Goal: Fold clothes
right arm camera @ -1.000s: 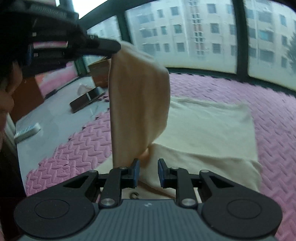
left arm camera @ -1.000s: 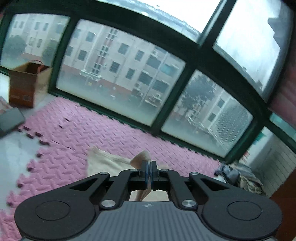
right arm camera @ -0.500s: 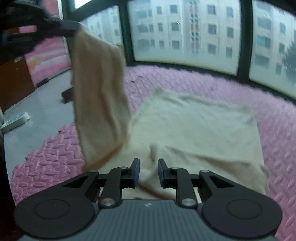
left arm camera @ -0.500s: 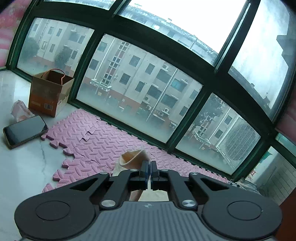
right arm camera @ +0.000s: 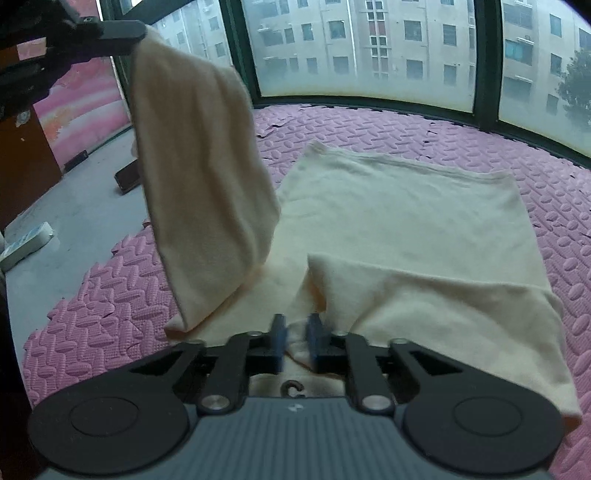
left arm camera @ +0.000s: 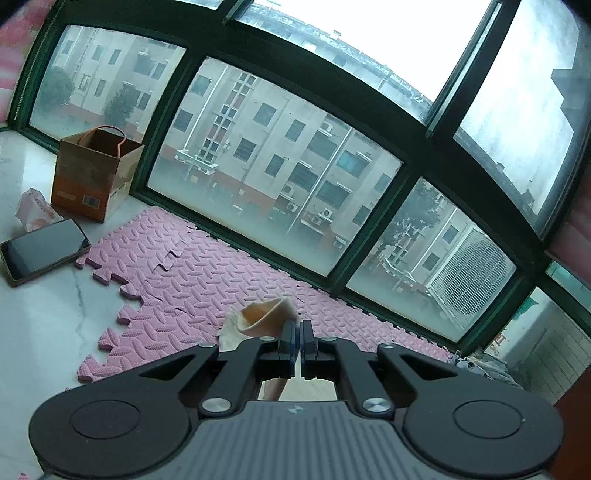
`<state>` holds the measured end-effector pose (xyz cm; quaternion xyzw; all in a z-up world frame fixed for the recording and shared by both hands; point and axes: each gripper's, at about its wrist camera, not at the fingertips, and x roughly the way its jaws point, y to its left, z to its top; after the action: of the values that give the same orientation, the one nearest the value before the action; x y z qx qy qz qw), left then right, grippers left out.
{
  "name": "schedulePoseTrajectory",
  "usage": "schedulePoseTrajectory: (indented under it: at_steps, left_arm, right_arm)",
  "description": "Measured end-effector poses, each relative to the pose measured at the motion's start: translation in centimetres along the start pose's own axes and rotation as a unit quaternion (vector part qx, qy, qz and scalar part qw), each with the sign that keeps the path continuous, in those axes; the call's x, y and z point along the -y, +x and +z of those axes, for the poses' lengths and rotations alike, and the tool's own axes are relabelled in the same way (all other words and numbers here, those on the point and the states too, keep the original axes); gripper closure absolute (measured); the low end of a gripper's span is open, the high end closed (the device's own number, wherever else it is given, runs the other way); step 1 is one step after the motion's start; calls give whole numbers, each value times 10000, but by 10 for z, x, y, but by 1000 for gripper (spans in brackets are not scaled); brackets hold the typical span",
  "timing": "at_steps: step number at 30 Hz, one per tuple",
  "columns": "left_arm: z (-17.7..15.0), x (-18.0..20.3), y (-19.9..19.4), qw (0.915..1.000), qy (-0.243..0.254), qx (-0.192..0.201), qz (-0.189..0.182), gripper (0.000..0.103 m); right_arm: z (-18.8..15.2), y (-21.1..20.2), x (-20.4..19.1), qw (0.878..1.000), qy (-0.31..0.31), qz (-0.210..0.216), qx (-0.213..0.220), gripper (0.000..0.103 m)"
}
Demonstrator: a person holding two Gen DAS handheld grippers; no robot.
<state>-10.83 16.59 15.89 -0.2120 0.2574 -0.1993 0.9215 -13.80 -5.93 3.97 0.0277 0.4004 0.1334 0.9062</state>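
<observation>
Right now the cream garment (right arm camera: 399,221) lies mostly flat on the pink foam mat (right arm camera: 110,325), w/ one part lifted off it. Left gripper (left arm camera: 298,332) has its fingers pinched tight on a bunched bit of that cloth, which pokes up just past the tips & hangs down below them. Right gripper (right arm camera: 295,332), low over the near edge, has just been closing its fingers; a ridge of the cloth sits between the blue pads, which press in on it w/ only a narrow gap left.

Right wrist view shows what the left can't: the lifted part is a long strip of the garment, hanging from the left gripper's fingers (right arm camera: 110,31) at upper left, its lower end touching the flat part. Rest of the garment is spread toward the window, w/ a fold laid across the near right side. A dark mark shows on the cloth just under the right gripper's fingers; can't tell what it is.

Left wrist view gives the surroundings instead: a phone (left arm camera: 42,251) on the pale floor, a brown paper bag (left arm camera: 94,173) beyond it near the window (left arm camera: 273,166), & a heap of clothes (left arm camera: 480,365) at far right.
</observation>
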Motion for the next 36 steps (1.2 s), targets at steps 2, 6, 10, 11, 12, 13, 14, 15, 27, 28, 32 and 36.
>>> schedulePoseTrajectory:
  at_steps: [2, 6, 10, 11, 12, 13, 14, 15, 27, 28, 32, 36]
  left_arm:
    - [-1, 1, 1, 10000, 28, -19, -12, 101]
    - [-2, 2, 0, 10000, 42, -17, -6, 101]
    - [-1, 0, 1, 10000, 10, -29, 25, 101]
    - [-1, 0, 1, 10000, 6, -34, 19, 101]
    - [-2, 0, 1, 10000, 16, -43, 18, 101]
    - [-2, 1, 1, 10000, 34, -54, 19, 101]
    - [-2, 2, 2, 10000, 53, -64, 19, 101]
    - [-3, 3, 2, 9999, 71, -75, 18, 101]
    - [-26, 67, 32, 9951, 597, -493, -619, 100]
    - [-31, 75, 38, 9938, 647, -576, -695, 100]
    - [-60, 103, 65, 9848, 1010, -1030, -969, 99]
    - [-88, 115, 85, 9745, 1306, -1514, -1020, 72]
  right_arm:
    - [0, -2, -1, 9999, 13, 47, 103, 99]
    - [0, -10, -1, 9977, 123, 529, 404, 99]
    - [-1, -10, 1, 9970, 65, 708, 297, 98]
    - [-2, -12, 4, 9966, 132, 741, 332, 95]
    - [-2, -14, 8, 9960, 211, 787, 375, 95]
    - [-2, -16, 11, 9953, 294, 821, 415, 95]
    - [-1, -17, 14, 9948, 380, 829, 455, 95]
    - [-1, -17, 17, 9948, 440, 795, 449, 95]
    - [0, -59, 47, 9984, 107, -199, 517, 93]
    - [0, -66, 54, 9978, 118, -355, 547, 93]
    - [-2, -93, 87, 9935, 300, -862, 679, 92]
    - [-6, -106, 111, 9894, 543, -1099, 784, 92]
